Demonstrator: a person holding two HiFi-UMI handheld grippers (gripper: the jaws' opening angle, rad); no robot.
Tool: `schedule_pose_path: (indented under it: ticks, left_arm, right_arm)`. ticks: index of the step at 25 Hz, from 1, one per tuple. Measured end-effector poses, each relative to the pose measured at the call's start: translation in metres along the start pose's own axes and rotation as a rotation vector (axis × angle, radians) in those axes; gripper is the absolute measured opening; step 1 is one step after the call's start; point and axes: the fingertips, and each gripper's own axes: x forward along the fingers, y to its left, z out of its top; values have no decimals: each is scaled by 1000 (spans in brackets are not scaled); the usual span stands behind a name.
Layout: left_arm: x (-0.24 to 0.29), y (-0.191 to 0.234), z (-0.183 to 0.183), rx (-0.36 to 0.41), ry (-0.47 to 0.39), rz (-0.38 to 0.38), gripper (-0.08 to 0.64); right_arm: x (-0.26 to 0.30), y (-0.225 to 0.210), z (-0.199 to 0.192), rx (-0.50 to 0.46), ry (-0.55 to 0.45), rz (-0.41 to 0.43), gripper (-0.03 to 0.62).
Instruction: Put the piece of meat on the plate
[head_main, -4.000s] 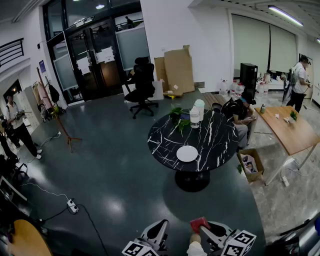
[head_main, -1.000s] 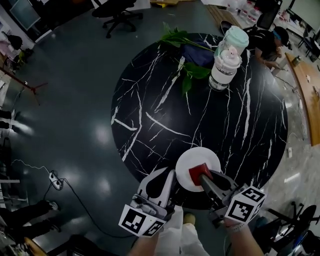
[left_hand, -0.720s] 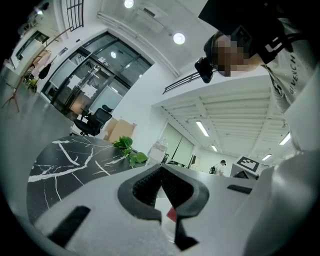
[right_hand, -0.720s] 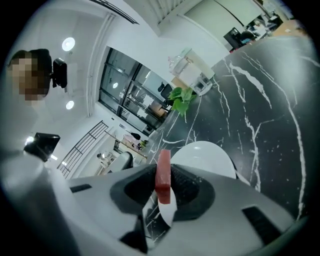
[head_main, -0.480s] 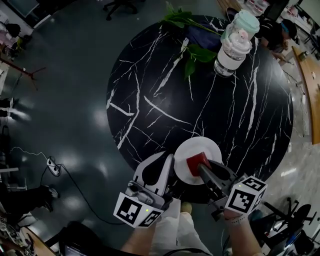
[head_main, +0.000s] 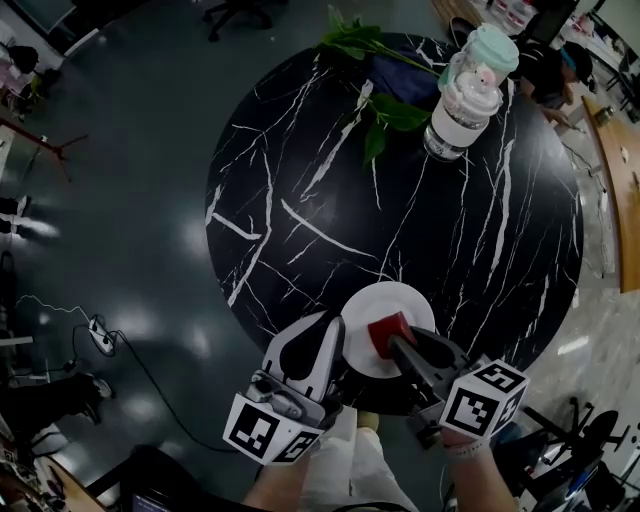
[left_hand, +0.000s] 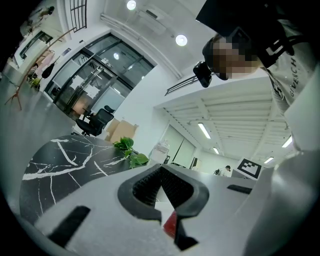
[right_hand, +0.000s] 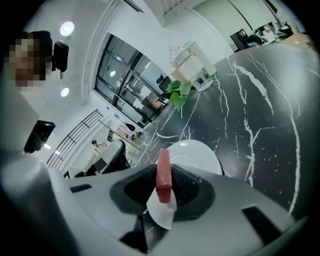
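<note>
A red piece of meat is clamped upright between the jaws of my right gripper. It hangs just over the near part of the white plate on the round black marble table. In the right gripper view the meat stands on edge between the dark pads, with the plate right behind it. My left gripper is beside the plate's left rim at the table edge, jaws together and empty. In the left gripper view its pads meet, and the meat shows below them.
At the table's far side stand a clear jar with a teal lid, leafy green stems and a dark blue cloth. A power strip and cable lie on the floor to the left. The table's near edge runs just under both grippers.
Four seconds ago the table stood far across the room; now both grippers are at its near edge. Over the last second the meat has stayed over the plate's near part.
</note>
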Motion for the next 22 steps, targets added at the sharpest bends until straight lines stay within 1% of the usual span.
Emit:
schedule_pose_path:
  ticks: [2,5,7,11,13,18,22]
  left_arm:
    - [0,0,2,0,-1,0,8]
    - [-1,2,5,-2,-10,4,8]
    - [-2,4,7,-8,-14,8,8]
    - [-4,6,11,-8,-24,10,8]
    - [-5,6,13,-10,-27,13,8]
    - [-9,8,16,-16,-32,16,8]
    - [-11,9,17,-22,-35,12,8]
  right_arm:
    - [1,5,2,1,-1,17,78]
    - [5,10,3,28,5,42,78]
    - [8,7,0,10,27,19,78]
    - [8,5,-1,-66,46,-34,78]
    - [8,4,-1,-131,50,-69,83]
    - [10,8,0,-350,59,-151,100]
    - [10,10,2,-466,55,-197,114]
